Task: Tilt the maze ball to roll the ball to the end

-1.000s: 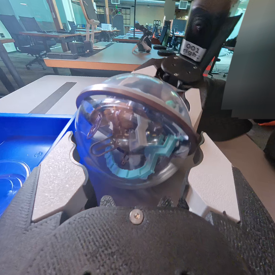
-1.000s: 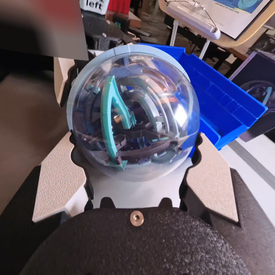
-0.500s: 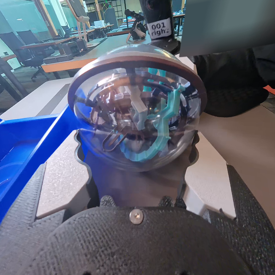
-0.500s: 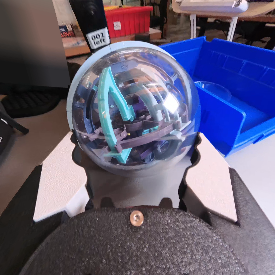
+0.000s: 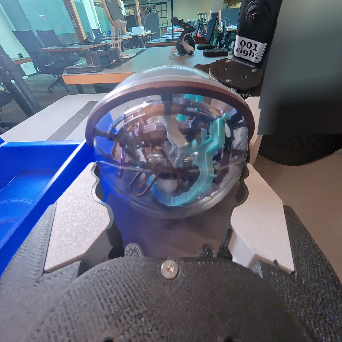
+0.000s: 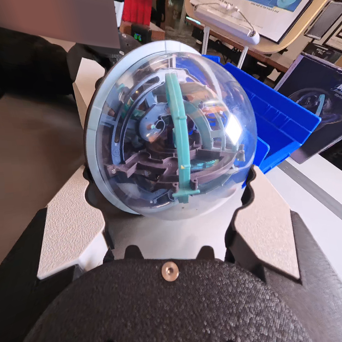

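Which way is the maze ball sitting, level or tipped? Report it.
Tipped. The maze ball's equator band runs slanted, nearly on edge, in the right wrist view. Both grippers, left and right, clamp it above the table.

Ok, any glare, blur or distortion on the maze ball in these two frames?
Right wrist view: a bright window glare patch on the maze ball, tracks otherwise sharp. Left wrist view: no strong glare on the ball, blue bin slightly soft. Both: fisheye bending at the edges.

- A pale table (image 5: 46,122) fills the left middle of the left wrist view, crossed by a grey strip (image 5: 68,125).
- A blue bin (image 5: 27,166) sits on it at left.
- A dark box (image 6: 314,103) stands at the right edge of the right wrist view.
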{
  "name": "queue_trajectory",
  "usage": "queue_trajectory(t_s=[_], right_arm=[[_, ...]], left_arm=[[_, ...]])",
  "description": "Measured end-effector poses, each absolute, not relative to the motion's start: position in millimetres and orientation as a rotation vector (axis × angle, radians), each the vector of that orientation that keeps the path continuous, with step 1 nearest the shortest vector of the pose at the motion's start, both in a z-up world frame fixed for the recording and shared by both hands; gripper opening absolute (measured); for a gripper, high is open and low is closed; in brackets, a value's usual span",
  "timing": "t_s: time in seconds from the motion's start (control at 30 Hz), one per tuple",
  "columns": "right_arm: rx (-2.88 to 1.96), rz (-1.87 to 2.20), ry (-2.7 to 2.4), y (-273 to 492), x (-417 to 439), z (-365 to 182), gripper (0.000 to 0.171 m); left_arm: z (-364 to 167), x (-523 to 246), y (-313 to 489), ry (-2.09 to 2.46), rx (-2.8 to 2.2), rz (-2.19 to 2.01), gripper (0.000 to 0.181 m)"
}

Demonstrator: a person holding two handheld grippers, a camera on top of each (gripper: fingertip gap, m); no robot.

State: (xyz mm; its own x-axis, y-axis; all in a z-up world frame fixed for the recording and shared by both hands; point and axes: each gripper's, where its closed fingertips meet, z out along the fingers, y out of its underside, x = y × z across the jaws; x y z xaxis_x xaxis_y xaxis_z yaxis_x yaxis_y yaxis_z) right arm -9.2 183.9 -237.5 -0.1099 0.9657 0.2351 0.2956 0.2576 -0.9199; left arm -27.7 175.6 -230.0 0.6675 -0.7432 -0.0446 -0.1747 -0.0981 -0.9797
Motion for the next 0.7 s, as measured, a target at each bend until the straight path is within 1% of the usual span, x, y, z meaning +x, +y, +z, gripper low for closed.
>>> queue_trajectory(t_s=[0.33, 0.7], right_arm=[[-1.229, 1.046, -1.510, 171.3, -21.4, -234.3, 0.158], [-1.329, 1.273, -1.480, 150.3, -30.1, -229.7, 0.159]], left_arm=[[-218.4, -32.6, 164.5, 0.757, -1.649, -0.492, 0.147], [-213.8, -40.1, 146.6, 0.634, -1.815, -0.560, 0.148]])
